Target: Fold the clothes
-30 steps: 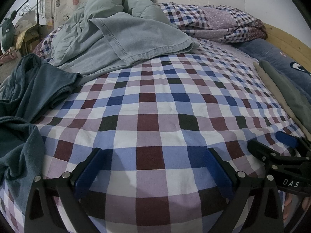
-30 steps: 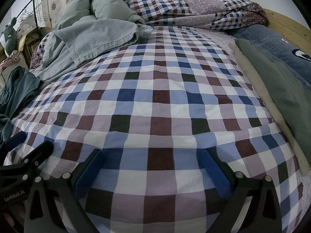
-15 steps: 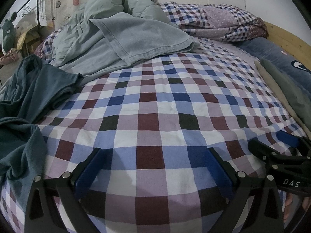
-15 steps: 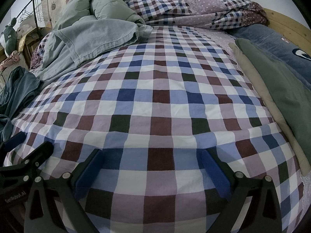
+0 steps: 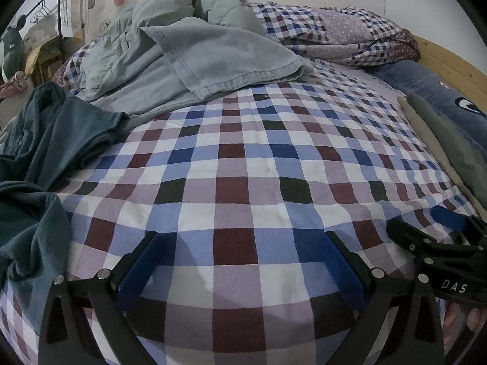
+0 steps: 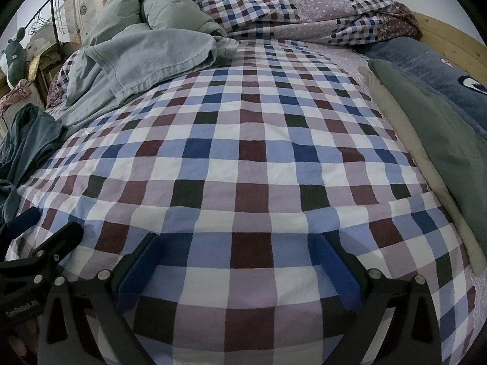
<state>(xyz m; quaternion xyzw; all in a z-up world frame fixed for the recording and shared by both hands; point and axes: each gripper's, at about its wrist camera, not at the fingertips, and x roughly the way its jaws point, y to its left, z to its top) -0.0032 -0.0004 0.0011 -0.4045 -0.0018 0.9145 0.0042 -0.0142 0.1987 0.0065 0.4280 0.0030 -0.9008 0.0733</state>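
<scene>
A crumpled dark teal garment (image 5: pixel 39 158) lies at the left edge of the checked bed sheet (image 5: pixel 243 158); in the right wrist view the teal garment (image 6: pixel 24 146) shows far left. A pale grey-green garment (image 5: pixel 194 60) is heaped at the back left, also seen as the grey-green heap (image 6: pixel 140 51). My left gripper (image 5: pixel 243 243) hovers open over bare sheet, right of the teal garment, holding nothing. My right gripper (image 6: pixel 237 243) is open too, over the sheet's front middle, empty.
Folded beige and green-grey clothes (image 6: pixel 432 140) lie along the right side by a blue pillow (image 6: pixel 426 64). A checked duvet (image 6: pixel 304 12) is bunched at the headboard. A clothes rail (image 5: pixel 51 9) stands far left. The other gripper (image 5: pixel 441 252) shows at the lower right.
The left wrist view has shifted slightly, bringing the teal garment a little further into the frame. The right gripper has hardly moved. Both stay open.
</scene>
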